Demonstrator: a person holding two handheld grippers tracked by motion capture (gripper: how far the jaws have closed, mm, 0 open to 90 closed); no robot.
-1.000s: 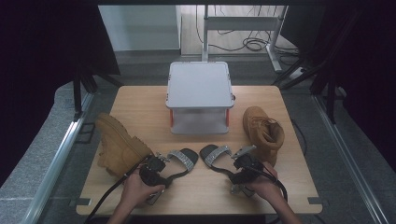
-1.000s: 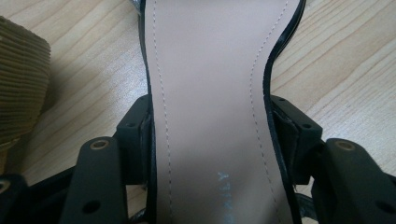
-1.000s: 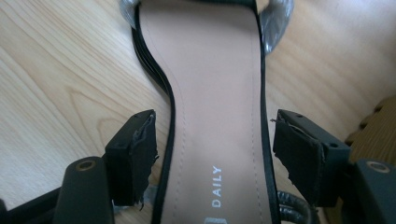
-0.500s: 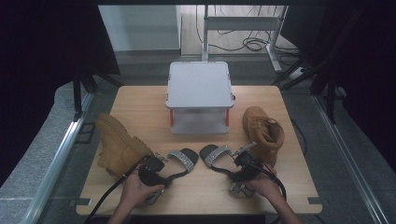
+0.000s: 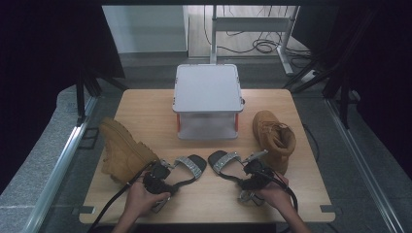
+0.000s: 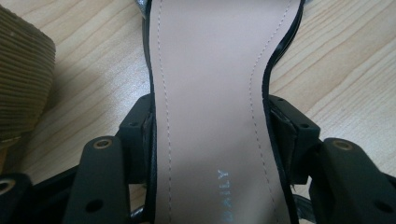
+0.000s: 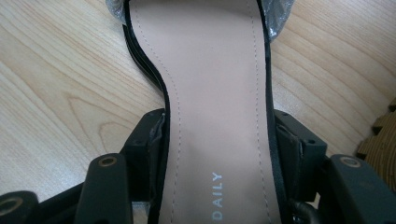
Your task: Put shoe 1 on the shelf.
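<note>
Two black sandals with beige insoles and silver toe straps lie side by side at the table's front. My left gripper is shut on the left sandal across its heel end; in the left gripper view the jaws press both edges of the left sandal's insole, left gripper. My right gripper is shut on the right sandal the same way, its jaws against both sides of the right sandal's insole, right gripper. Both sandals rest flat on the wood.
A tan boot lies on its side at the left, its ribbed sole close to the left sandal. A second tan boot stands at the right. A white lidded bin sits at the back middle of the wooden table.
</note>
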